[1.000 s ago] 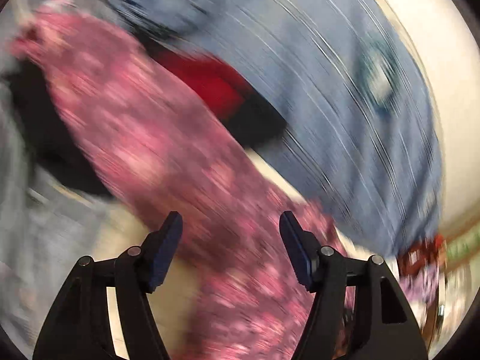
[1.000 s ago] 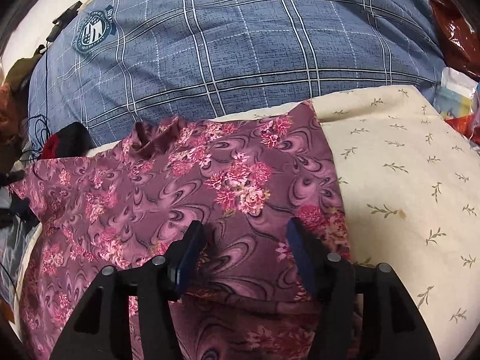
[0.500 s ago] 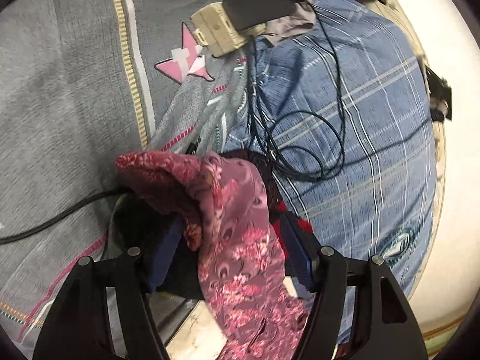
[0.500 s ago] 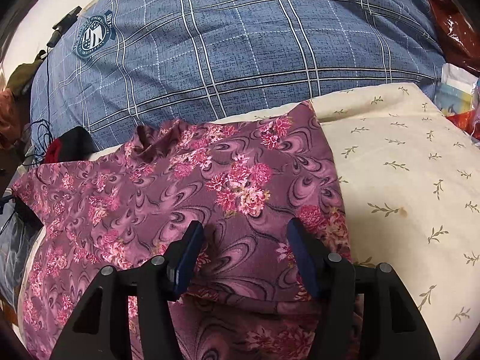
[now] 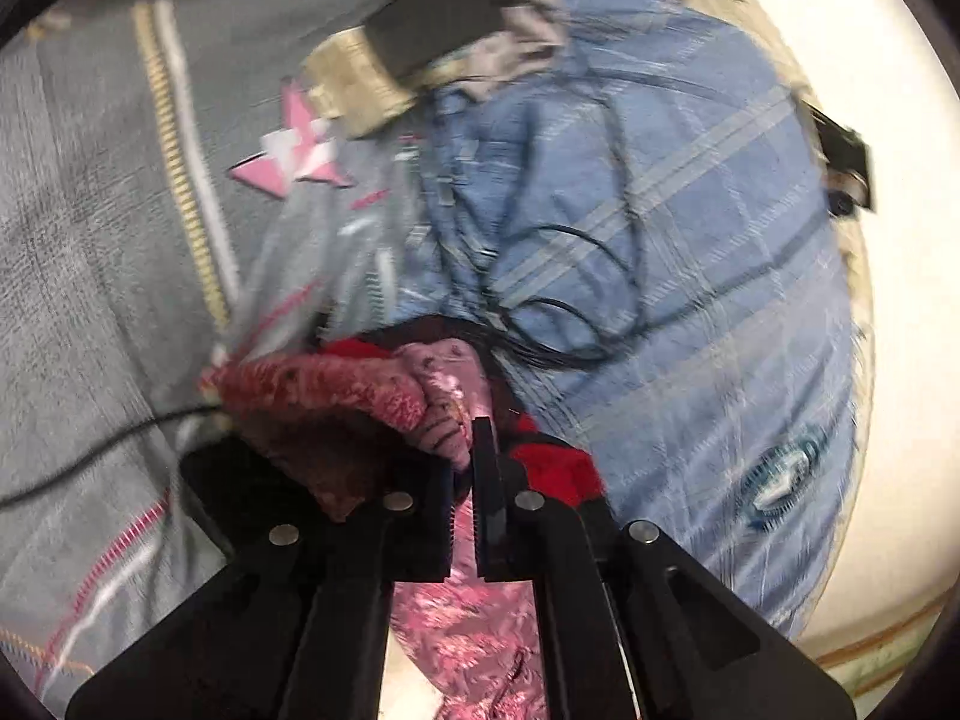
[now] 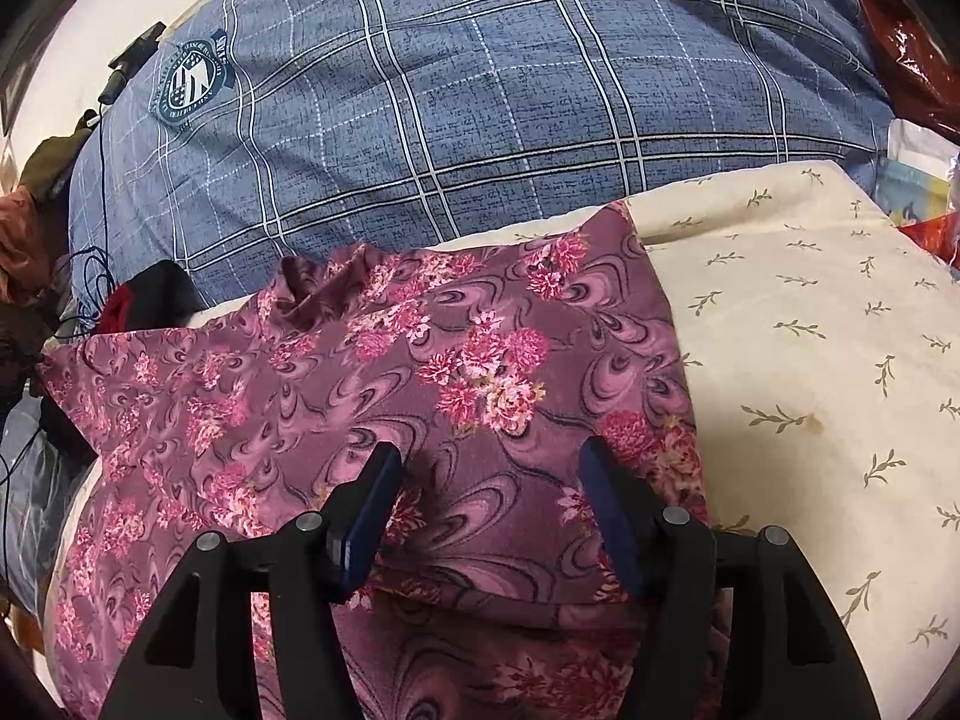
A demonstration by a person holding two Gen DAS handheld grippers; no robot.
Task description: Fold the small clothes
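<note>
Left gripper (image 5: 462, 480): jaws have just closed, pinching the floral garment (image 5: 432, 414) edge. Right gripper (image 6: 489, 504): spread above the garment's folded body. Risk: black cable (image 5: 576, 312), at 1 o'clock, snags when lifted; thin pinch may slip.

Both grippers were matte black plastic, built as angular linkage arms with triangular cut-outs. Left gripper (image 5: 463, 462): round silver screw heads sat along the arms, and fine serrated teeth ran down the inner faces of the fingers (image 5: 487, 480). Right gripper (image 6: 489, 498): same black frame, silver screws at 8 and 4 o'clock of the view, flat dark-blue pads (image 6: 606, 510) lining the fingers. No sleeve or cable showed.
</note>
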